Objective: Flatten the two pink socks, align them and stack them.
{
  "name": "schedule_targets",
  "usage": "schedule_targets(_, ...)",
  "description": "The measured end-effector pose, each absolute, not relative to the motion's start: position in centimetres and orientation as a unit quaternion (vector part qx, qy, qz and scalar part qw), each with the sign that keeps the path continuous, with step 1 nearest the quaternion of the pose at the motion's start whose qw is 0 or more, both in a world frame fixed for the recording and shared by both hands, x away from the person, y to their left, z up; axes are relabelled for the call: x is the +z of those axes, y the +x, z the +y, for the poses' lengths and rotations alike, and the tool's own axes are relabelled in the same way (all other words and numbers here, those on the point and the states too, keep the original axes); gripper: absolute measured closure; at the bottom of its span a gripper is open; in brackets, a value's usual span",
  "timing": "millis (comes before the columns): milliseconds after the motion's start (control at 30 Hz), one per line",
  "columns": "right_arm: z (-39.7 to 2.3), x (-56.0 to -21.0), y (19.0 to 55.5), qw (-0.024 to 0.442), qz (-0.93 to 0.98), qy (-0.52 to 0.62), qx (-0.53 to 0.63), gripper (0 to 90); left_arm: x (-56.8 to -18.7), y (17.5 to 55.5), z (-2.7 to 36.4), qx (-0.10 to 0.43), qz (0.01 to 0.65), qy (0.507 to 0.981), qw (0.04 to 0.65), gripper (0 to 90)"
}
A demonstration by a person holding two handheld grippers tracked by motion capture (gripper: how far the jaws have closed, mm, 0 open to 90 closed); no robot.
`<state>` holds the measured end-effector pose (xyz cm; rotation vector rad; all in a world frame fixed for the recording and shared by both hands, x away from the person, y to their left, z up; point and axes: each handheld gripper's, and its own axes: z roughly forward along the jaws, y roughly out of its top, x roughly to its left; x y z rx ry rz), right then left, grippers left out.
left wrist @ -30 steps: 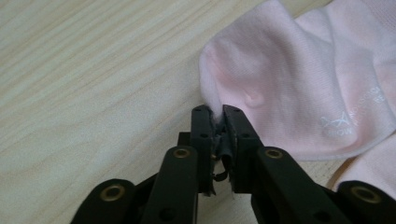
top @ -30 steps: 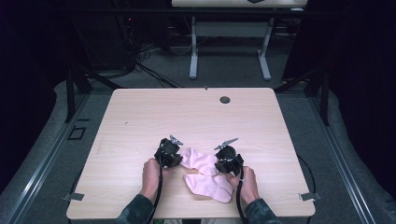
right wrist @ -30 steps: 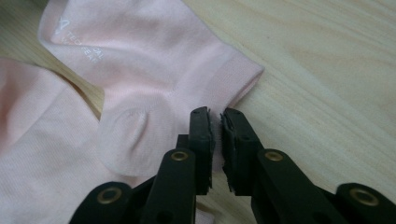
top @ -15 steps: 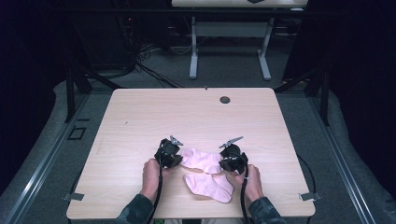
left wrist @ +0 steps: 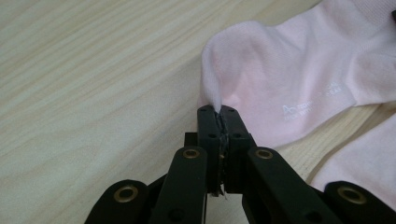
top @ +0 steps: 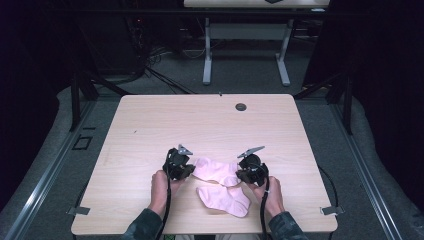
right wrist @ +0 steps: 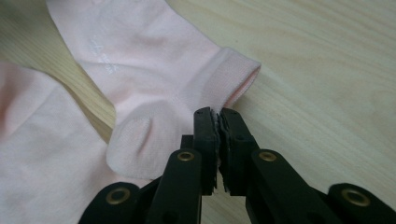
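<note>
Two pale pink socks lie on the wooden table [top: 150, 130] near its front edge. The upper sock [top: 216, 170] stretches between both grippers. My left gripper [top: 187, 171] is shut on a pinch of fabric at that sock's rounded toe end [left wrist: 261, 70], seen at my black jaw tips [left wrist: 218, 111]. My right gripper [top: 241, 176] is shut on the edge of its cuff [right wrist: 236, 79] at the jaw tips [right wrist: 218, 113]. The second sock [top: 225, 199] lies flat just in front, between the person's hands, held by neither gripper.
A small dark round grommet [top: 241, 106] sits near the table's far edge. Bare wood spreads behind and to both sides of the socks. Beyond the table stand the white legs of another table [top: 207, 50] on a grey floor.
My right gripper has shifted a little to the right, drawing the upper sock out flatter between the two grippers. The left gripper has stayed in place.
</note>
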<state>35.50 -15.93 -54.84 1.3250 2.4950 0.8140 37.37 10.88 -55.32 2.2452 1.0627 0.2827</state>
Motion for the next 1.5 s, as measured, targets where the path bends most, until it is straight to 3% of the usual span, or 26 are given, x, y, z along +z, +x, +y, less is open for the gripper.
schedule_targets(200,-16.2,-53.6,35.0,0.1,0.844,0.445,0.283,86.0,-54.4,36.8,11.1,0.102,0.403,0.846,0.335,88.9)
schedule_targets(433,-17.5,-50.3,33.0,0.109,0.841,0.435,0.303,86.0,-50.6,34.5,11.4,0.08,0.388,0.844,0.363,88.8)
schedule_targets(633,-19.3,-48.3,30.5,0.079,0.834,0.441,0.322,85.8,-49.4,32.3,11.9,0.033,0.385,0.843,0.373,88.7)
schedule_targets(767,-19.6,-49.3,29.3,0.057,0.844,0.436,0.307,85.5,-50.9,31.1,11.6,0.016,0.378,0.855,0.355,88.6)
schedule_targets(933,-19.1,-53.0,28.9,0.042,0.853,0.438,0.281,85.2,-53.4,30.7,11.6,-0.005,0.391,0.858,0.334,88.5)
schedule_targets(1333,-18.2,-55.1,28.2,0.063,0.864,0.425,0.262,83.7,-55.5,30.0,12.0,-0.013,0.398,0.862,0.313,87.4)
schedule_targets(1400,-18.1,-55.2,28.1,0.063,0.864,0.425,0.265,82.8,-55.5,30.0,12.0,-0.006,0.4,0.863,0.309,82.2)
schedule_targets(1500,-18.3,-55.0,28.1,0.067,0.866,0.422,0.26,77.5,-55.0,29.9,12.4,0.008,0.404,0.858,0.316,57.1)
